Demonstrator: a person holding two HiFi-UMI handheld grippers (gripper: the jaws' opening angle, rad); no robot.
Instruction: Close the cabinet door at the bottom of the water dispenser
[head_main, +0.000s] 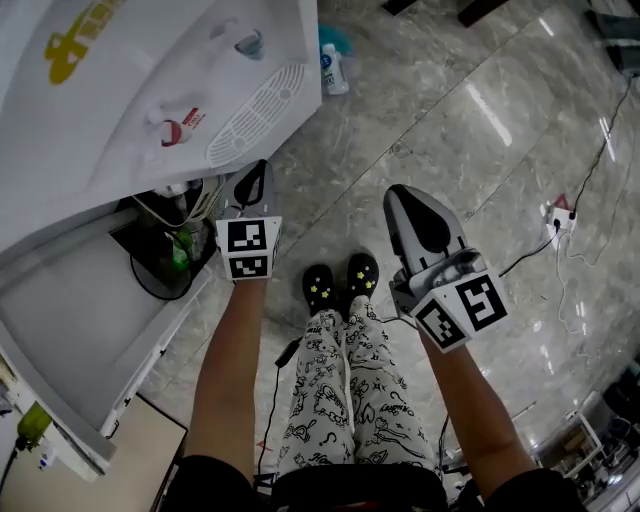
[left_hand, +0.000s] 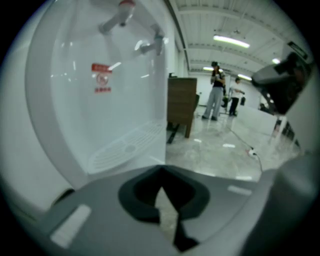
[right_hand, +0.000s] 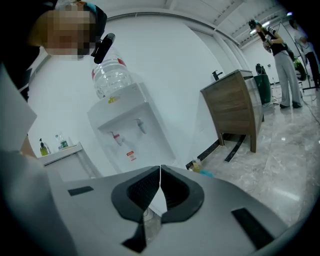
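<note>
Closest below me: patterned trousers (head_main: 345, 400) and black shoes (head_main: 340, 282) with yellow stars, standing on the grey marble floor (head_main: 480, 130).

Far left: cabinet door (head_main: 70, 330) at the foot of the water dispenser (head_main: 130, 80) hangs wide open. Its white inner face runs toward the lower left corner of the head view. Dark cabinet opening (head_main: 165, 250) is exposed, with something green inside; can't make out what.

Dispenser front is white, with a red tap (head_main: 172, 130) and a slotted drip grille (head_main: 255, 110) above the opening.

Left gripper (head_main: 256, 175): just beside the dispenser's lower front corner, over the edge of the opening. Can't tell if it touches. In its own view (left_hand: 160, 172) the jaws meet at the tips with nothing between them, and the dispenser front (left_hand: 100, 100) fills the left half.

Right gripper (head_main: 402, 198): out over bare floor, right of my shoes, well apart from the door. Its own view (right_hand: 160, 170) shows the jaws together with only a hairline slit, empty. The dispenser (right_hand: 127, 135) stands beyond them, a clear bottle (right_hand: 111, 75) on top.

Small bottle (head_main: 333, 68) sits on the floor by the dispenser's side. Power strip (head_main: 560, 214) with a cable lies near the floor's right edge.
</note>
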